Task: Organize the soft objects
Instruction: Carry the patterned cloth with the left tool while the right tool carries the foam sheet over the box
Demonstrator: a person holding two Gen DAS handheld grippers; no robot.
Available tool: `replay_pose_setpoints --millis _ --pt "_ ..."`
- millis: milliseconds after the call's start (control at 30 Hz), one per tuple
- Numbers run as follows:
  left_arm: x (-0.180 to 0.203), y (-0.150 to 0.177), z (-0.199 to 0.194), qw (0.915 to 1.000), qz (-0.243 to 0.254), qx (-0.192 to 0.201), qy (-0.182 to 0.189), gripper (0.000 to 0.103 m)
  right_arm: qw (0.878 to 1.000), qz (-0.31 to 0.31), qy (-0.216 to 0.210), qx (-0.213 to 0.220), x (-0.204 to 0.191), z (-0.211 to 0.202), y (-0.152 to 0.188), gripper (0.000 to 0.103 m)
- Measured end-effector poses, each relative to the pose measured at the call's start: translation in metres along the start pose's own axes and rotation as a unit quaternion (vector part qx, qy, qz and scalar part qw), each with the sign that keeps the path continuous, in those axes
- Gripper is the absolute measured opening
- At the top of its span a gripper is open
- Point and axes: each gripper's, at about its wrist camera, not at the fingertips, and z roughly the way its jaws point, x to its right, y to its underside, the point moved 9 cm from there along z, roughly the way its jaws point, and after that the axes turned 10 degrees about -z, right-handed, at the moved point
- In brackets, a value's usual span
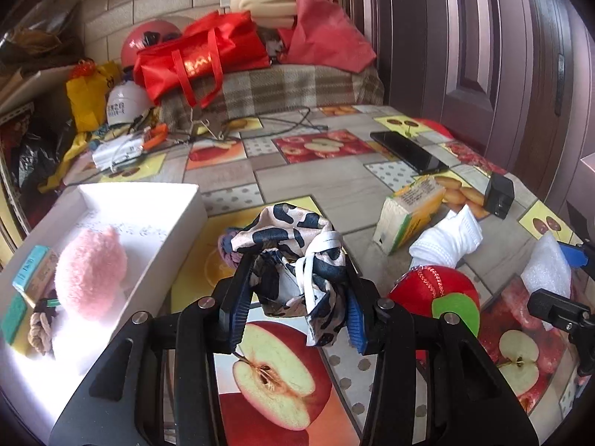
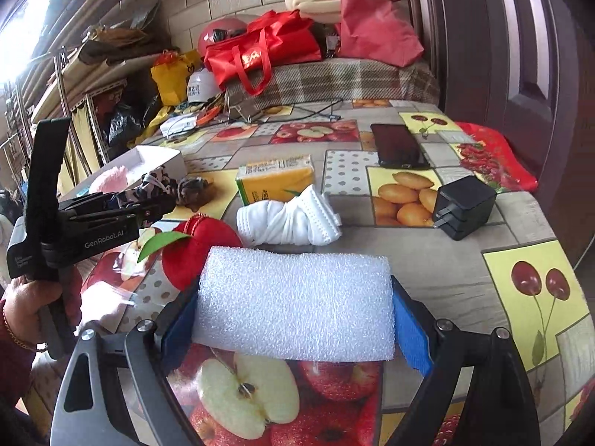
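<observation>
**A:** What does your left gripper (image 1: 295, 299) hold?

**B:** Your left gripper is clamped on the leopard-print cloth (image 1: 293, 256); the blue pads press its bunched middle from both sides, and the cloth hangs clear of the fruit-print tablecloth (image 1: 334, 182); a loose corner droops below the jaws. To its left stands the white box (image 1: 174, 219), which already contains a pink fluffy toy (image 1: 91, 273), a knotted rope piece (image 1: 39, 330) and teal-edged blocks (image 1: 29, 269).

**A:** And your right gripper (image 2: 297, 312)?

**B:** Your right gripper grips the white foam block (image 2: 295, 303) across its width; each blue pad lies flat against one end of the block, which is raised above the tablecloth; your jaws stand wide because the block is wide.

**A:** Where do the remaining soft things lie?

**B:** The red plush apple (image 2: 202, 249) with its green leaf sits on the tablecloth just beyond the foam; the white rolled cloth (image 2: 290, 219) lies behind it, touching the yellow tissue pack (image 2: 275, 180). A black charger (image 2: 465, 206) and a phone (image 2: 398, 146) lie further right; your hand (image 2: 28, 304) grasps the left tool's handle at the left edge of the right wrist view.
</observation>
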Motion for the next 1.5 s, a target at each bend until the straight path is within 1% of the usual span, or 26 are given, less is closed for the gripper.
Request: replay_pose_setpoints --millis 100,200,300,433,567,633,700,833,1000,1100,1233,1367,1433,1500 --pt "0.001 -0.005 -0.020 0.9987 0.008 0.049 -0.011 0.043 0.999 -0.010 0.016 0.034 -0.004 -0.007 -0.011 0.091" --pt "-0.001 -0.005 -0.038 0.9968 0.008 0.078 -0.014 0.043 0.998 -0.025 0.019 0.057 -0.015 -0.009 -0.020 0.091" --pt "-0.006 -0.002 -0.049 0.9958 0.006 0.090 -0.014 0.043 0.997 -0.039 0.017 0.072 -0.029 -0.009 -0.028 0.091" --pt "-0.018 0.004 -0.064 0.9952 0.007 0.095 -0.018 0.043 0.994 -0.061 0.016 0.086 -0.050 -0.005 -0.036 0.091" --pt "-0.031 0.012 -0.079 0.9942 0.017 0.102 -0.029 0.043 0.990 -0.097 0.004 0.103 -0.080 0.000 -0.046 0.091" --pt "-0.042 0.015 -0.089 0.9934 0.012 0.109 -0.033 0.043 0.988 -0.113 -0.004 0.107 -0.098 0.003 -0.049 0.091" --pt "-0.060 0.017 -0.096 0.9927 -0.004 0.113 -0.042 0.043 0.986 -0.123 -0.014 0.111 -0.114 0.006 -0.053 0.091" --pt "-0.108 0.019 -0.105 0.9894 -0.056 0.114 -0.071 0.043 0.982 -0.139 -0.031 0.122 -0.141 0.011 -0.060 0.091" --pt "-0.171 0.022 -0.118 0.9803 -0.095 0.124 -0.121 0.044 0.980 -0.148 -0.048 0.123 -0.167 0.021 -0.068 0.091" --pt "-0.207 0.025 -0.125 0.9740 -0.127 0.126 -0.139 0.044 0.980 -0.146 -0.058 0.124 -0.180 0.026 -0.071 0.091" --pt "-0.245 0.027 -0.125 0.9677 -0.168 0.120 -0.144 0.044 0.980 -0.143 -0.079 0.117 -0.201 0.039 -0.079 0.091" --pt "-0.268 0.026 -0.116 0.9632 -0.204 0.106 -0.139 0.044 0.978 -0.146 -0.090 0.115 -0.220 0.053 -0.088 0.091" --pt "-0.274 0.024 -0.112 0.9619 -0.211 0.105 -0.139 0.044 0.978 -0.145 -0.093 0.117 -0.229 0.059 -0.093 0.091" --pt "-0.277 0.019 -0.106 0.9628 -0.208 0.102 -0.139 0.044 0.977 -0.146 -0.101 0.116 -0.239 0.066 -0.097 0.091"
